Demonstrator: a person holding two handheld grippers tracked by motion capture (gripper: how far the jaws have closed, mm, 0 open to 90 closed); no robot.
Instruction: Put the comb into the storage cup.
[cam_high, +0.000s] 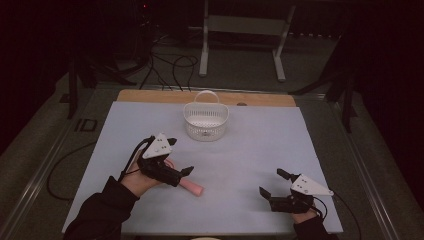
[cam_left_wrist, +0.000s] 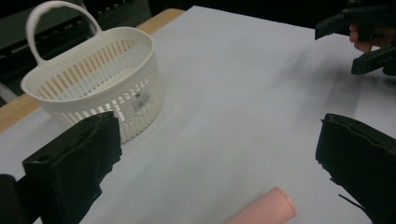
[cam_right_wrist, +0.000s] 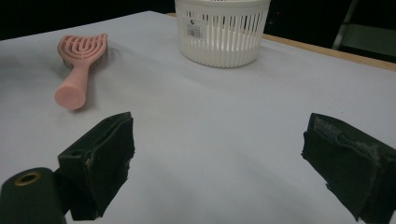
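Pink plastic marks the hairbrush (cam_right_wrist: 80, 65), which lies flat on the worktop (cam_high: 260, 150), on the person's side of the white basket (cam_high: 205, 120) and apart from it. The left claw (cam_high: 176, 159) is held released just over the brush, its jaws spread wide with the handle end seen below them. The reach for a grasp appears to be in hand; next, the jaws would need lowering astride the handle. The right claw (cam_high: 272, 183) is released too, well aside of the basket.
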